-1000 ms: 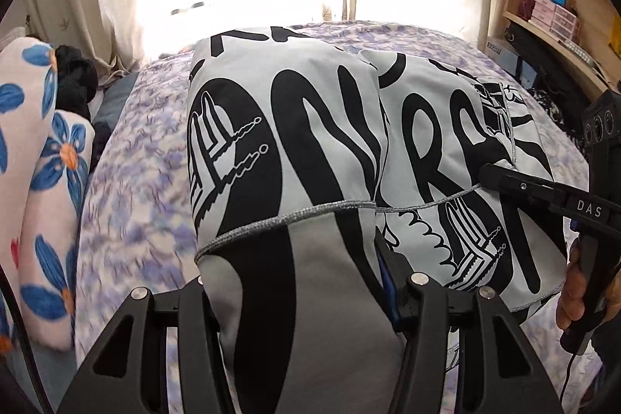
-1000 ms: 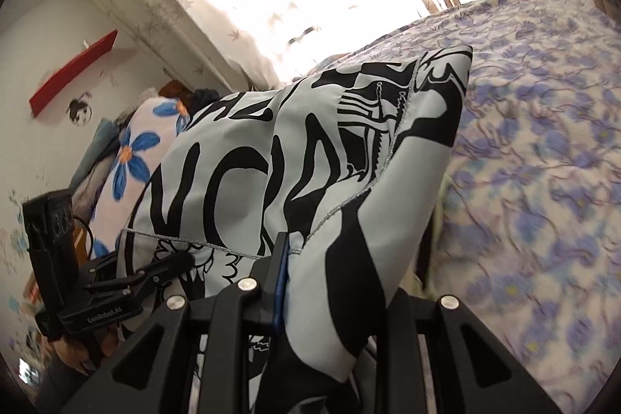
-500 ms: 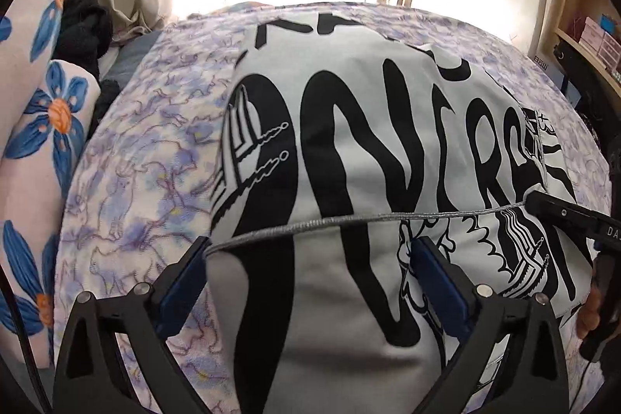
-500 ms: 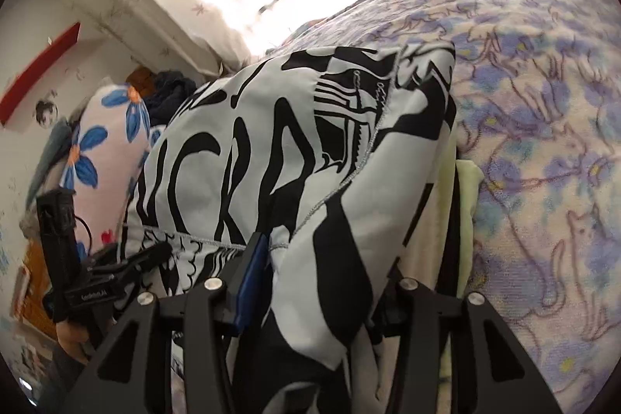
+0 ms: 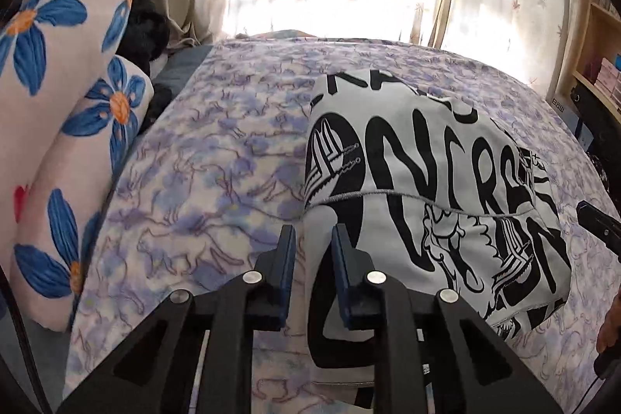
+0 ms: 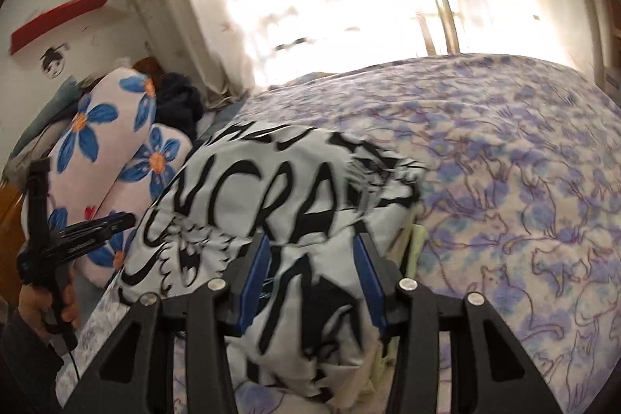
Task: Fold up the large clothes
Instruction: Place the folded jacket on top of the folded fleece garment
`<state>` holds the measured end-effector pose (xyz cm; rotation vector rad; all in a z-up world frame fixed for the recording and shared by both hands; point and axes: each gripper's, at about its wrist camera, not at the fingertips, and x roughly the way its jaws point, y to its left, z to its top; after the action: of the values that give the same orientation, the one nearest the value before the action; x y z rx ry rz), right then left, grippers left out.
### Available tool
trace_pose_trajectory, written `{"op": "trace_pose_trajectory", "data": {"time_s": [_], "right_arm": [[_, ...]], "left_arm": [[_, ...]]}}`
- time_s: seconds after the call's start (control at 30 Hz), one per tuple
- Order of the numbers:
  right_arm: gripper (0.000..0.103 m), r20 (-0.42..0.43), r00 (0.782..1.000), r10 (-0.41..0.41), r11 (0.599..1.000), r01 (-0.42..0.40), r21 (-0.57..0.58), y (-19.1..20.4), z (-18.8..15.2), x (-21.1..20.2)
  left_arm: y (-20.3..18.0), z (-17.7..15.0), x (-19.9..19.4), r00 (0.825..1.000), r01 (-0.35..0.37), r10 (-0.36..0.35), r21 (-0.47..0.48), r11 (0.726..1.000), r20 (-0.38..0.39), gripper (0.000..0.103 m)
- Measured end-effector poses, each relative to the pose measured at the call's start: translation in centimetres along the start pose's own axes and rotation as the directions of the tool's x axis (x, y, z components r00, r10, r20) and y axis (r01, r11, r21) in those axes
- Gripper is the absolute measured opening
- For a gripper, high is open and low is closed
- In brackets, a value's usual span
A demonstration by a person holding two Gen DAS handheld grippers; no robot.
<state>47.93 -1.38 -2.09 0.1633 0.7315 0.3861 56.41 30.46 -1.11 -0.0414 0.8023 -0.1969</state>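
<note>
Spread wide across the frames: a bed under a lilac cat-print blanket, with a folded grey-and-black lettered garment lying flat on it, right of centre in the left wrist view. Half a second ago draped up against both cameras; now lower, farther off, flatter. Beside the bed, blue-flowered pillows stacked at the left edge.

Left gripper: narrowed since the earlier frame to a small gap, nothing clamped, right finger touching the garment's near-left edge, left finger over bare blanket. Right gripper: fingers apart, no longer pinching, loose cloth bunched between them. Garment there blurred, a grey stitched hem crossing the bold black letters.
</note>
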Motion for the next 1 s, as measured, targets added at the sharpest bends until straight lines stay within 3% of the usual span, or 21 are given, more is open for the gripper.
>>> {"op": "trace_pose_trajectory", "data": {"time_s": [0.17,0.23,0.37,0.57,0.63,0.7,0.77,0.83,0.9,1.0], "right_arm": [[0.023,-0.112,0.99,-0.083,0.995,0.076,-0.063,0.7,-2.1,2.9],[0.008,-0.158,0.98,-0.124,0.991,0.113,-0.077,-0.2,-3.1,4.2],[0.007,-0.169,0.978,-0.121,0.991,0.111,-0.068,-0.8,-3.8,4.7],[0.008,-0.179,0.976,-0.126,0.992,0.119,-0.051,-0.4,-3.3,3.0],[0.008,-0.181,0.978,-0.106,0.994,0.103,-0.025,-0.5,-3.2,1.2],[0.008,-0.182,0.979,-0.091,0.996,0.089,-0.02,-0.2,-3.1,-0.9],[0.008,-0.163,0.982,-0.097,0.995,0.092,-0.037,0.4,-2.9,-3.4],[0.008,-0.149,0.984,-0.095,0.995,0.089,-0.047,1.0,-2.7,-6.3],[0.008,-0.141,0.987,-0.074,0.997,0.069,-0.037,1.6,-2.4,-9.3],[0.011,-0.113,0.992,-0.055,0.998,0.051,-0.04,2.9,-2.0,-14.4]], "left_arm": [[-0.8,-1.9,1.3,0.996,-0.087,0.087,0.036,0.996,-0.004,0.015],[-1.1,-2.6,2.5,0.99,-0.135,0.137,0.063,0.989,-0.038,0.013],[-2.1,-3.3,3.2,0.986,-0.161,0.164,0.08,0.984,-0.036,0.004],[-3.3,-3.0,1.8,0.973,-0.226,0.228,0.083,0.971,-0.017,0.006],[-3.3,-3.2,0.6,0.977,-0.208,0.21,0.065,0.976,-0.033,0.01],[-3.8,-3.4,-1.0,0.983,-0.173,0.175,0.052,0.984,-0.056,0.023],[-4.6,-3.8,-3.2,0.985,-0.164,0.167,0.05,0.985,-0.047,0.029],[-5.8,-4.1,-6.2,0.986,-0.161,0.162,0.05,0.986,-0.025,0.044],[-7.1,-4.5,-9.4,0.987,-0.162,0.162,0.046,0.986,0.001,0.066],[-9.1,-5.0,-14.6,0.99,-0.135,0.134,0.045,0.99,0.035,0.067]]}}
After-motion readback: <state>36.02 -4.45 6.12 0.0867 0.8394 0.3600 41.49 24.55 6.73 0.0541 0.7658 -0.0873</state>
